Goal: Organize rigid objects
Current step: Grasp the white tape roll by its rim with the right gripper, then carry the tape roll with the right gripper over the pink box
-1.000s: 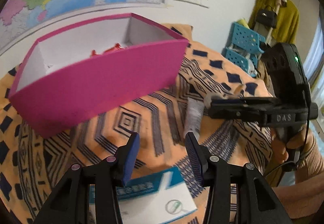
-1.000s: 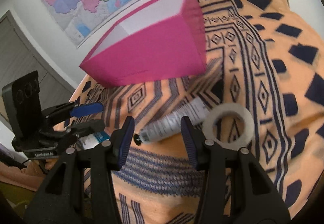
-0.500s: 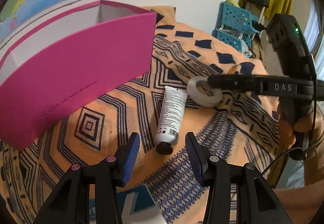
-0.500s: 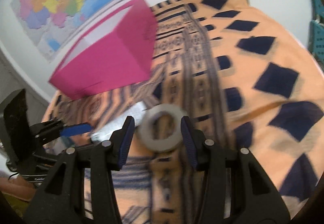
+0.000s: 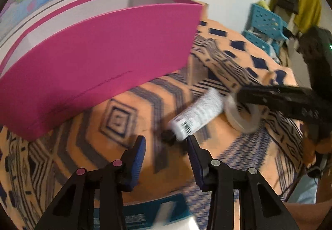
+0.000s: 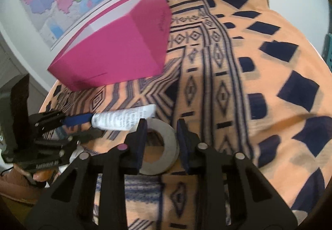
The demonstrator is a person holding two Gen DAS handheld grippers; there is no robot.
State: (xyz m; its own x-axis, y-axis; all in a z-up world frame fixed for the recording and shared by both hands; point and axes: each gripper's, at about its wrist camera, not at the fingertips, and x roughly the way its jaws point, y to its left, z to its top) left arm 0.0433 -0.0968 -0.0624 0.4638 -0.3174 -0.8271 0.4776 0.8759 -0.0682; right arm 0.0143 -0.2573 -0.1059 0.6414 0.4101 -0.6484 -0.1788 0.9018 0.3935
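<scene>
Pick-up step: right gripper [image 6: 159, 126] jaws, just narrowing, straddled tape roll [image 6: 166, 146] lower centre, unpinched; left gripper [image 5: 166, 142], also narrowing, near tube [image 5: 197, 113]; next: clamp, lift toward pink box [image 6: 116, 51].

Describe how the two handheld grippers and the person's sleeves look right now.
Both the left gripper and right gripper have black angular frames with silver and magenta rivets and blue ribbed pads. The right gripper's body carries pale lettering, a green light and a black cable; the left's has lettering too. Each hand shows an orange-brown knit cuff.
</scene>
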